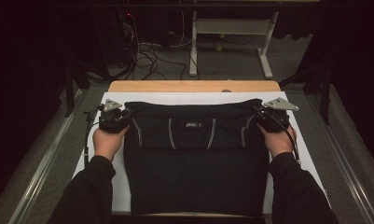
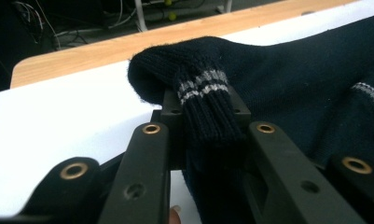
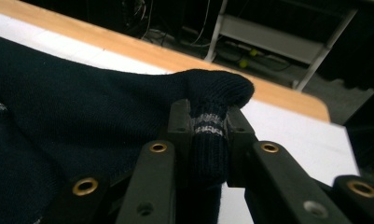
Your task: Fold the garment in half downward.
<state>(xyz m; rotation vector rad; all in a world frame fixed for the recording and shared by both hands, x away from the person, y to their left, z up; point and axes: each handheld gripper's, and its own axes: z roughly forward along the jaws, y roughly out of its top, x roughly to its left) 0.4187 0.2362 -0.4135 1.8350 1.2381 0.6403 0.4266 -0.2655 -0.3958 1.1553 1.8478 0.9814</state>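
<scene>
Sweater (image 1: 194,154) stretches crosswise between my left claw (image 1: 121,117) and right claw (image 1: 264,116), each clamped tight on a striped corner, body trailing toward me.

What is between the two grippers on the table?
In the high view, the dark sweater stretches from the left gripper to the right gripper.

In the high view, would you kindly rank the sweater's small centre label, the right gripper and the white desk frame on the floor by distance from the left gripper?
1. Centre label, mid-sweater, right of the left gripper.
2. Right gripper, at the sweater's opposite corner.
3. White desk frame, beyond the table's far edge.
</scene>
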